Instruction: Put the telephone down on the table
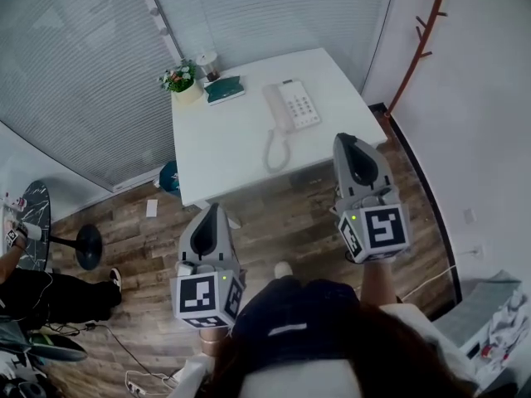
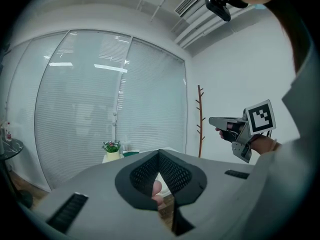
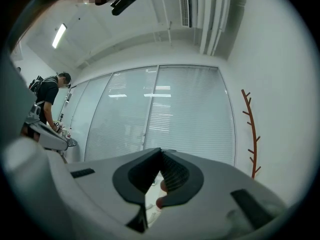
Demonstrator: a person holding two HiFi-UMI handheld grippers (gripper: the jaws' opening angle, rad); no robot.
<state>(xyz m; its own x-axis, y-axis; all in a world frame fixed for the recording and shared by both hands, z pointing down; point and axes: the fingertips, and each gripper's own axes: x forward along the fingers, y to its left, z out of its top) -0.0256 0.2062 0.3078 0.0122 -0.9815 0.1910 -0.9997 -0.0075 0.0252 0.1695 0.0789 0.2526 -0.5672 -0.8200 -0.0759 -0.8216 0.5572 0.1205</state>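
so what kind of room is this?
Likely an office or small meeting room: a white table with a desk telephone, glass walls hung with blinds, and a coat rack by the wall.

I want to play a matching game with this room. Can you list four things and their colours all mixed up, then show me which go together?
Things:
1. telephone
2. book
3. flower pot
4. coat stand

Colours:
A. reddish brown
B. dark green
C. white
D. pale yellow

Right pairs: 1-C, 2-B, 3-D, 4-A.
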